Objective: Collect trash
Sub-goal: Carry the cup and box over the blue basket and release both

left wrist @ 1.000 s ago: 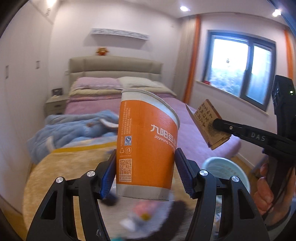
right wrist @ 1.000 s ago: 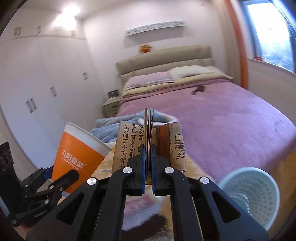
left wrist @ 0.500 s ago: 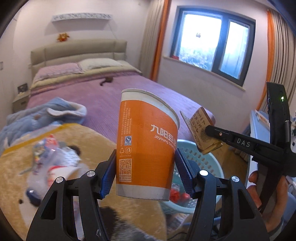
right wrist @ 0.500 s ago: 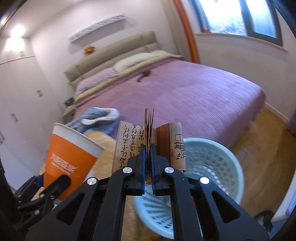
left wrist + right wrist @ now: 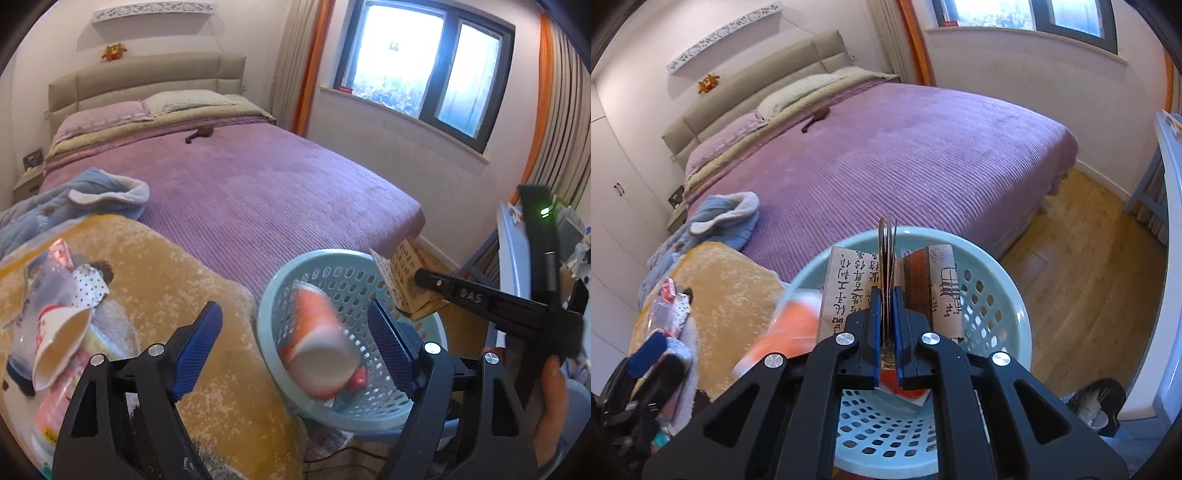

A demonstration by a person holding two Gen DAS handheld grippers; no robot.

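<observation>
Two views take in the same bedroom, and the largest change since half a second ago is framing: the bed [image 5: 258,177] with its purple cover now sits higher and farther back, while the pale blue basket [image 5: 424,410] has come close under both grippers. The tan blanket [image 5: 207,280] spreads beside the basket at the bed's foot, with a blue robe [image 5: 74,206] bunched past it. Next in size, the orange cup [image 5: 317,332], which the left gripper [image 5: 295,347] was clamping upright before, is now free of it and blurred, lying tilted inside the basket with its white base toward the camera. That gripper's jaws stand wide apart with nothing between them. The right gripper [image 5: 885,325] is unchanged, its jaws clenched on the folded booklet [image 5: 846,280] with printed characters, held upright above the basket's rim. The left view alone shows the litter [image 5: 55,325] still heaped on the blanket, including a white and red paper cup on its side and clear plastic wrappers, and it shows the window [image 5: 424,62] and the hand [image 5: 550,402] behind the right gripper. The right view alone shows the wood floor [image 5: 1082,266] past the basket, the white wardrobe doors [image 5: 613,206], and red scraps at the basket's bottom under the jaws; there the orange cup is only a smear at the basket's left wall.
</observation>
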